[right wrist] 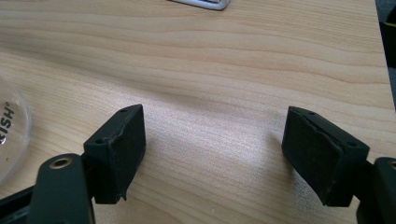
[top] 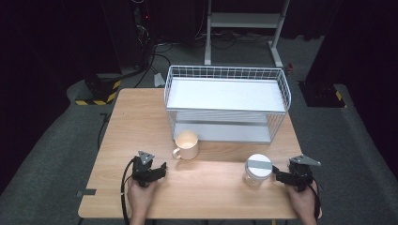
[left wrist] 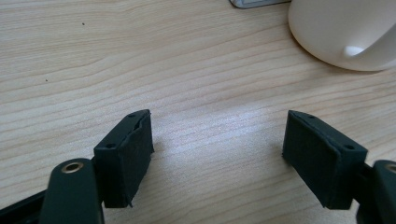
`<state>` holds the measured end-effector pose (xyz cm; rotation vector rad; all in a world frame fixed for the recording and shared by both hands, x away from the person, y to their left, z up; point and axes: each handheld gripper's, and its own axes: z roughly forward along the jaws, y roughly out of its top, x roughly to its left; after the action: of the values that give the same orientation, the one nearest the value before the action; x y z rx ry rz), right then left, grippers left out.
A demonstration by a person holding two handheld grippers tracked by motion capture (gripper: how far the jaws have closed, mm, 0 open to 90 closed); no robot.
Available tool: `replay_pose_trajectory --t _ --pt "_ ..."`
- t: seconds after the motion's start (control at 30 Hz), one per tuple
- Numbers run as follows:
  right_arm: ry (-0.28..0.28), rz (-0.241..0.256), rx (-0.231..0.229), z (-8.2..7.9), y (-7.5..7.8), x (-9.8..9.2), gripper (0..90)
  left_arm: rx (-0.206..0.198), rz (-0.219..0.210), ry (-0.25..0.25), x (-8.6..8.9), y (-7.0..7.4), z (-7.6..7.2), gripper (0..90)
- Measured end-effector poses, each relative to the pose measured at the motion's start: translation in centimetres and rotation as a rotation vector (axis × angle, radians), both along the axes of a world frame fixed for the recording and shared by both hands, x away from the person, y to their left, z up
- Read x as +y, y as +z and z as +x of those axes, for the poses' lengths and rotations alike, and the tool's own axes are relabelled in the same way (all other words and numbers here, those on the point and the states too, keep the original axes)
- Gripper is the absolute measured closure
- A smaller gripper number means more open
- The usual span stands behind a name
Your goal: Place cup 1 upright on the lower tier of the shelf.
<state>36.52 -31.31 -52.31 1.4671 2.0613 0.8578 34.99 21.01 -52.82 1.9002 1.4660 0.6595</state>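
High view looks forward and down on the whole wooden table point(top: 141, 122). Left gripper view skims low, close over the boards, catching the cream mug point(left wrist: 345, 32) also seen from above. Right gripper view, equally low, clips what is probably the jar point(right wrist: 11, 135).

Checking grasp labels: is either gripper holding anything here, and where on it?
Nothing is held. The left gripper and right gripper both stand open over bare table; the mug and the lidded glass jar sit untouched.
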Motion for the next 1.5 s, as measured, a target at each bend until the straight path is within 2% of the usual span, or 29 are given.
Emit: replay_pose_trajectory --t 0.9,1.27,1.37,1.5 --pt "0.003 0.002 -0.001 -0.31 -0.01 0.16 21.7 0.000 0.000 0.004 0.00 0.00 -0.01 24.1" --pt "0.034 0.006 0.019 -0.20 -0.02 0.29 14.4 0.000 0.003 0.004 0.01 0.00 -0.01 23.9" --pt "0.028 0.019 0.013 -0.37 0.00 0.15 14.5 0.002 0.006 0.002 0.04 0.02 -0.01 23.9" --pt "0.030 0.031 -0.019 -0.98 0.11 0.07 14.8 0.003 0.005 0.001 0.04 0.02 -0.01 23.8"
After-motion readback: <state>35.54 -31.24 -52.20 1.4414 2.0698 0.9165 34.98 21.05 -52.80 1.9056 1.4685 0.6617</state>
